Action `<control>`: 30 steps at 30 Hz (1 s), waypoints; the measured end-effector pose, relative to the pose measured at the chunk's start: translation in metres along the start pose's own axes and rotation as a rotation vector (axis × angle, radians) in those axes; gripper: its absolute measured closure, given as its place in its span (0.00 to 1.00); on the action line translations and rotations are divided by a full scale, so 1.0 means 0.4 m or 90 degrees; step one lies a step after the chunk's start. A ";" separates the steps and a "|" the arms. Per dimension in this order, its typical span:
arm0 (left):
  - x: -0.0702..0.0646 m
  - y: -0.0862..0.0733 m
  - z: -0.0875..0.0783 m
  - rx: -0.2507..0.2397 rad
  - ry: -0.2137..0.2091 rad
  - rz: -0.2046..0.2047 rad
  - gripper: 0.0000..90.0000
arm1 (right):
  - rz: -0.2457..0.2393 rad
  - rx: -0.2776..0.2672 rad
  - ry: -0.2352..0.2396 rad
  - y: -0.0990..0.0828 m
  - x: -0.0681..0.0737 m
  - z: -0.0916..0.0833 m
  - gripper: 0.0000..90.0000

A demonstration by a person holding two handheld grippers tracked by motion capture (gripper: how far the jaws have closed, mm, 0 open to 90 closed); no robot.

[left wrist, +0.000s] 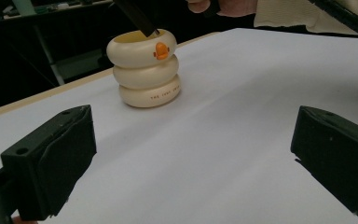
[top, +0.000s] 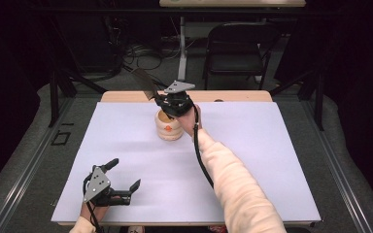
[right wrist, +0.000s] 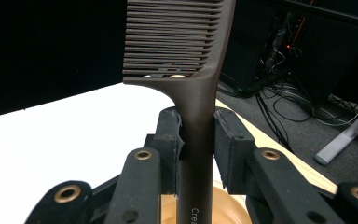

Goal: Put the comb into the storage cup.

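the dark brown comb (right wrist: 186,56) stands upright in the right gripper (right wrist: 196,140), its handle pinched between the two black pads and its toothed end rising above them; in the high view the comb (top: 144,82) sticks up to the far left of that gripper (top: 175,103). its lower end reaches down into the mouth of the cream ringed duck holder (left wrist: 144,67), which stands far of the middle of the white table (top: 252,160), and the handle tip (left wrist: 142,21) sits just inside the rim. the comb looks light, thin and stiff, a smooth plastic that could slip or twist if gripped loosely; the flat handle just below the teeth is the sound place to hold, not the fine teeth, which may bend. the holder looks light enough to tip if the handle catches its rim. the left gripper (top: 119,182) rests near the table's near left edge, its jaws wide apart with nothing between them
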State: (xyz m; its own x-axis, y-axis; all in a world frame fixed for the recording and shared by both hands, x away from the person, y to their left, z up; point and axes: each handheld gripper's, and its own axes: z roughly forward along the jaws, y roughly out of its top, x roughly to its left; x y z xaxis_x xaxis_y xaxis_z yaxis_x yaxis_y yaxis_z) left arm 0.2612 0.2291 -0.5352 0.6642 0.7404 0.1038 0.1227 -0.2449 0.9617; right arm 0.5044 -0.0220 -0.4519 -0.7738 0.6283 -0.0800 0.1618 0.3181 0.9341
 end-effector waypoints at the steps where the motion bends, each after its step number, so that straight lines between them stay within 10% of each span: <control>1: 0.001 0.000 0.000 0.000 0.000 0.002 0.00 | 0.002 0.000 0.000 -0.002 0.000 0.001 0.80; 30: 0.000 0.000 -0.001 -0.002 0.001 0.000 0.00 | -0.005 0.029 0.006 -0.030 -0.001 0.017 0.80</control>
State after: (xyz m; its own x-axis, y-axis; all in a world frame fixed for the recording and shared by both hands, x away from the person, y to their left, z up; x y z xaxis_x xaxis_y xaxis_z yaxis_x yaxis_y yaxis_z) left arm 0.2610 0.2293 -0.5351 0.6633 0.7410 0.1042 0.1206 -0.2433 0.9624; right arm 0.5070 -0.0212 -0.4656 -0.7804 0.6197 -0.0833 0.1838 0.3547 0.9168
